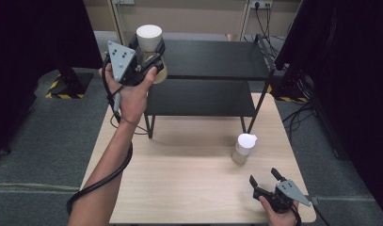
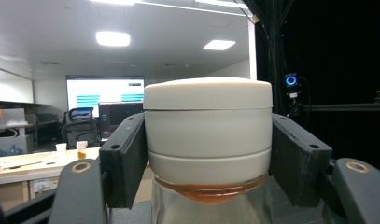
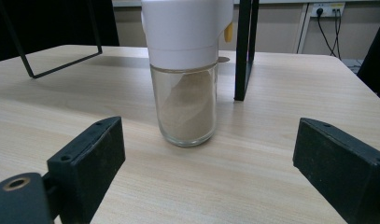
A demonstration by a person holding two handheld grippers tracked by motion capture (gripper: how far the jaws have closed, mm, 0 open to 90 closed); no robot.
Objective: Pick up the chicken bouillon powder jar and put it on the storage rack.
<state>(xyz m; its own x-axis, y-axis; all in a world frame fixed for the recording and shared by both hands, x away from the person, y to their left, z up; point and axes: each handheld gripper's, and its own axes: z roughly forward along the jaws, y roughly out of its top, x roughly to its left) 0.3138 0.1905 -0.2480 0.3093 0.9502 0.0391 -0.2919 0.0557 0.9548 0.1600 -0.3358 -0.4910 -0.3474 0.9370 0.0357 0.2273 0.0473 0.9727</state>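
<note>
Table (image 1: 189, 188) — left gripper (image 1: 149, 59) hides held jar's (image 1: 149, 40) glass.

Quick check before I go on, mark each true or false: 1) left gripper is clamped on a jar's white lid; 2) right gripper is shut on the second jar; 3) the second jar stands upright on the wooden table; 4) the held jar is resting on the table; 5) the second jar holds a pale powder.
1. True: the left gripper has its jaws pressed against both sides of the white lid of the held jar.
2. False: the right gripper is open, short of the second jar.
3. True: it stands upright on the wooden table.
4. False: it is held up beside the black shelf rack.
5. True: beige powder shows through its glass.
</note>
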